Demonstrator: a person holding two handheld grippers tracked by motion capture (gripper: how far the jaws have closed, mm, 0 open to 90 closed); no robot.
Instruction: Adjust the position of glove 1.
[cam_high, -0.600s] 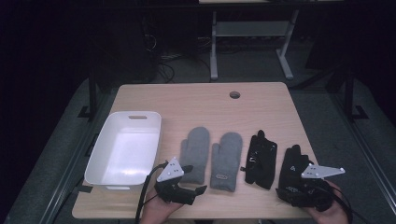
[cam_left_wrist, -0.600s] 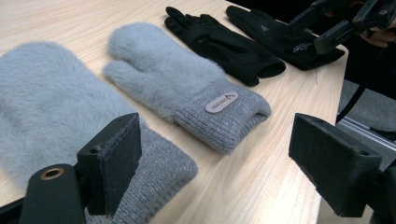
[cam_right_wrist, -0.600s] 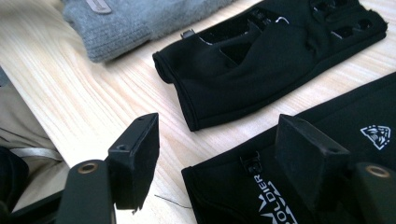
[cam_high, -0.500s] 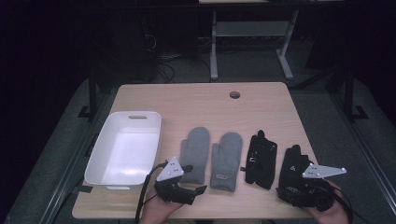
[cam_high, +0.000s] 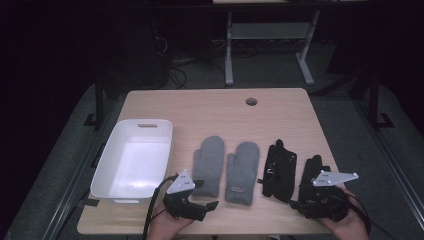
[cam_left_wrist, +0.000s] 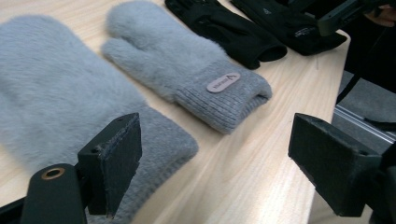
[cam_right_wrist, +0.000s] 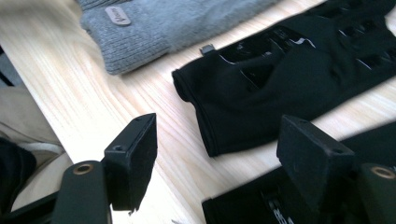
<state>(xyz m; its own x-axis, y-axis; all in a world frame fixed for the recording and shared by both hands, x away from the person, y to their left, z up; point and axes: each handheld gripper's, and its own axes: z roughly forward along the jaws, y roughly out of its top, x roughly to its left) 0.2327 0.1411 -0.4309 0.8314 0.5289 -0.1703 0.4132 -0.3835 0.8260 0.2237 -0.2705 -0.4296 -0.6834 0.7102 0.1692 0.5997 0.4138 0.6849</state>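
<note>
Mittens (cam_high: 227, 165) in grey lie side by side in the middle of the bench (cam_high: 210, 107), just as a moment ago, and both tongs, left (cam_high: 207, 206) and right (cam_high: 296, 203), wait wide apart with nothing held, so picking up has not begun.

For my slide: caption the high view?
Two open grippers poised before grey mittens, black gloves, white tub.
</note>
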